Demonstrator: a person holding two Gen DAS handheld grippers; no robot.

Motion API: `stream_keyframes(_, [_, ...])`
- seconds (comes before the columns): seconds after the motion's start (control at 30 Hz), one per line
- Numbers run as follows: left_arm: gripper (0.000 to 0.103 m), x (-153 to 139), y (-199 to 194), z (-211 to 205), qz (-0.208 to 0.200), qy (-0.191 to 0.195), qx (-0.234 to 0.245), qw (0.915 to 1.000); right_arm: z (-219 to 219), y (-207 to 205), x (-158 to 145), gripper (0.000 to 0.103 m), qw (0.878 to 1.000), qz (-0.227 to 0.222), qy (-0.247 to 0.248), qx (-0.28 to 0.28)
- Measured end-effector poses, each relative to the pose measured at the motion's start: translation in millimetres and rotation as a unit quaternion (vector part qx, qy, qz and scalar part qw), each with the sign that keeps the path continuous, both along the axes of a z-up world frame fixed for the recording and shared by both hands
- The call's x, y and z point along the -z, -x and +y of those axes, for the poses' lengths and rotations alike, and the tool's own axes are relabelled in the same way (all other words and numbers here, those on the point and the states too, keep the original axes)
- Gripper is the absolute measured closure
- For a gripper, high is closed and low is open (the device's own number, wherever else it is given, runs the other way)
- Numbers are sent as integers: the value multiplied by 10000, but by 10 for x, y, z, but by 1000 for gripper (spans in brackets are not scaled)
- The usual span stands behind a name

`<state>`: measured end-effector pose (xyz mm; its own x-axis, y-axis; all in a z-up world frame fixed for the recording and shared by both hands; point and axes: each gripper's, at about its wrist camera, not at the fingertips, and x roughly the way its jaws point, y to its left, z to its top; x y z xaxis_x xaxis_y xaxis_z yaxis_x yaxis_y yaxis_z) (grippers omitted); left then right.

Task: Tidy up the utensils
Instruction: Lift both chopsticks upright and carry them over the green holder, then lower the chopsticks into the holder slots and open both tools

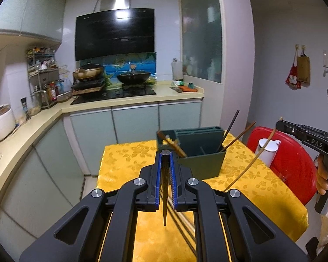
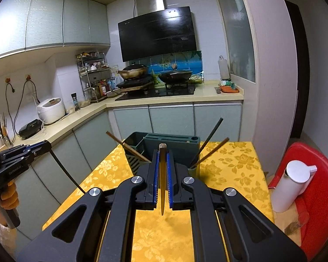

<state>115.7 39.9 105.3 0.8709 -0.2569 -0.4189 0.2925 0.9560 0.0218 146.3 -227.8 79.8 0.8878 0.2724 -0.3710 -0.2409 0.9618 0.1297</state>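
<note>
"DAS" lettering (image 1: 317, 145) on right tongs (image 1: 281, 124)

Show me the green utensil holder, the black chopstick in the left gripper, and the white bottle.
green utensil holder (image 1: 204, 163), left wrist view, front wall.
black chopstick (image 1: 165, 187), left wrist view, mid-shaft.
white bottle (image 2: 289, 190), right wrist view, body.

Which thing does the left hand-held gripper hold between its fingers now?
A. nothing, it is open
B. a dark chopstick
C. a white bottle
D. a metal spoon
B: the left hand-held gripper is shut on a dark chopstick, which runs between the blue pads, with its thin tip toward the camera.
</note>
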Motion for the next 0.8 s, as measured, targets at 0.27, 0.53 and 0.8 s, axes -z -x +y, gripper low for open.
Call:
stream_keyframes(0.27, [96,-320,-254,-254,-57,139,400,9991,-78,-190,-372,96,9996,-223,120,123])
stream_keyframes(0.53, [96,-684,-561,-609,-299,211,615,9974,-184,-473,-609,96,9990,-389,47,233])
stream_keyframes(0.8, [96,-894,-1016,-924,-514,181,436,9976,-257,-766,-724,96,9981,-467,-20,393])
